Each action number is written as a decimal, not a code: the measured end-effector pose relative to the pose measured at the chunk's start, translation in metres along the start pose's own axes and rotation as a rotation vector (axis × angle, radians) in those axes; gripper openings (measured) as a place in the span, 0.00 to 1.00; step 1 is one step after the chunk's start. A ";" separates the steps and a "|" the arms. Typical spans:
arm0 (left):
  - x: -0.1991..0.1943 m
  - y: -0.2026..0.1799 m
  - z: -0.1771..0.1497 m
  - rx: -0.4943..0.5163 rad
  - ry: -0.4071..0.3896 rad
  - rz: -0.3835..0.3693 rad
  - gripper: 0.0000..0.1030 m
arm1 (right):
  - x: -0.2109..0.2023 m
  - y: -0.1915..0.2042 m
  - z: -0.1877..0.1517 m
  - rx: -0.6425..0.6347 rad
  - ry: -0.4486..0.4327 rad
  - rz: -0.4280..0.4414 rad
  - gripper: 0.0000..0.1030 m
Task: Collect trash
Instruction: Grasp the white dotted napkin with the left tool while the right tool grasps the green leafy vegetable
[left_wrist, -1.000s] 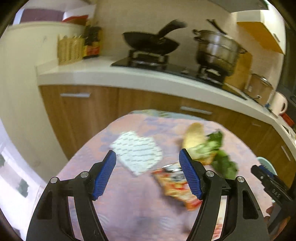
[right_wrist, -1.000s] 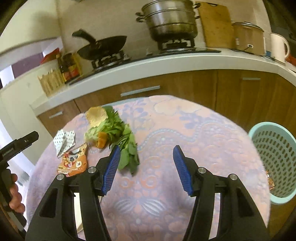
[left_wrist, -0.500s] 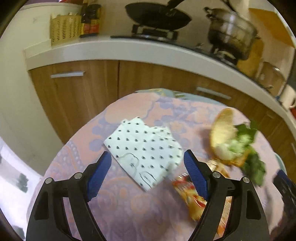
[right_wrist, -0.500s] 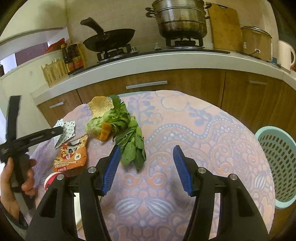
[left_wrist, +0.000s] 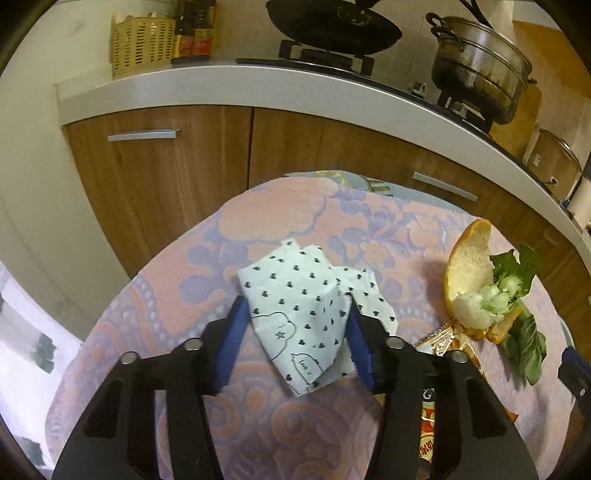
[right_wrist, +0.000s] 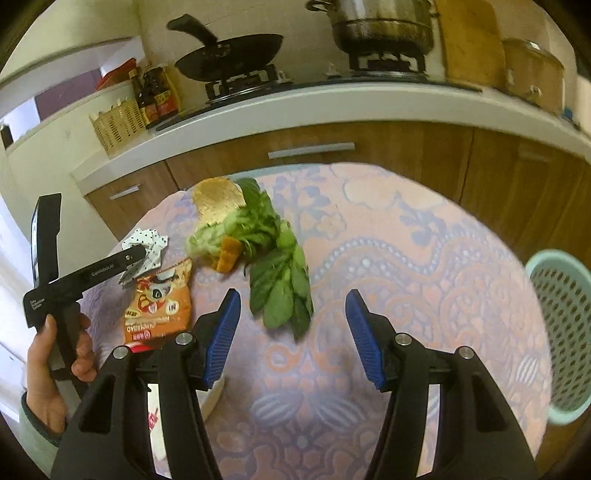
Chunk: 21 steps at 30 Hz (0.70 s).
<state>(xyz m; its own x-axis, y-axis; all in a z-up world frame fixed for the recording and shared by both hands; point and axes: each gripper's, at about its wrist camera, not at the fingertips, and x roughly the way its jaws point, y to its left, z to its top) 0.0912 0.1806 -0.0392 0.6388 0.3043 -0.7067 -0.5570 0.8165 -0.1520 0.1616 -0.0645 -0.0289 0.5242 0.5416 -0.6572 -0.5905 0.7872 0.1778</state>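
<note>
Blue pads of the left gripper (left_wrist: 293, 341) have just been closing and now pinch a folded paper napkin (left_wrist: 299, 314) from both sides, bunching it into a raised fold. The napkin is white with small black hearts; its long axis runs from the gripper's base away toward the cabinets, with one corner pointing back at the gripper. Small doodles sit near that corner, and one speech bubble seems to read "love". It lies on the patterned tablecloth (left_wrist: 280, 214), at the edge nearest the counter corner.

Just beside the napkin, on the side toward the stove, lies an orange snack packet (right_wrist: 159, 306), its long axis running toward the camera; its print is too small to read. Beyond the packet sit a piece of bread (left_wrist: 467, 266) and leafy greens (right_wrist: 280, 284), the leaves trailing away from the bread toward the right gripper.

The right gripper (right_wrist: 293, 338) stands apart with nothing between its pads, hovering just short of the greens. A hand (right_wrist: 55, 365) grips the left gripper's handle, which bears the lettering "GenRobot.AI". A pale green basket (right_wrist: 561, 328) stands well apart from the napkin, past the table's far edge.
</note>
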 end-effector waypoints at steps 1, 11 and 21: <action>0.000 0.000 0.000 -0.003 0.000 -0.001 0.39 | 0.006 0.006 0.004 -0.036 0.012 -0.015 0.54; -0.005 0.009 -0.001 -0.046 -0.016 -0.051 0.35 | 0.058 0.013 0.014 -0.041 0.066 -0.058 0.54; -0.017 0.012 -0.003 -0.053 -0.075 -0.066 0.32 | 0.052 0.022 0.010 -0.081 0.053 -0.080 0.16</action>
<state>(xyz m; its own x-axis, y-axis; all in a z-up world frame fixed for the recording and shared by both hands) 0.0725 0.1840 -0.0309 0.7120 0.2877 -0.6405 -0.5380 0.8097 -0.2343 0.1824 -0.0160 -0.0516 0.5402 0.4598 -0.7049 -0.5967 0.7999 0.0645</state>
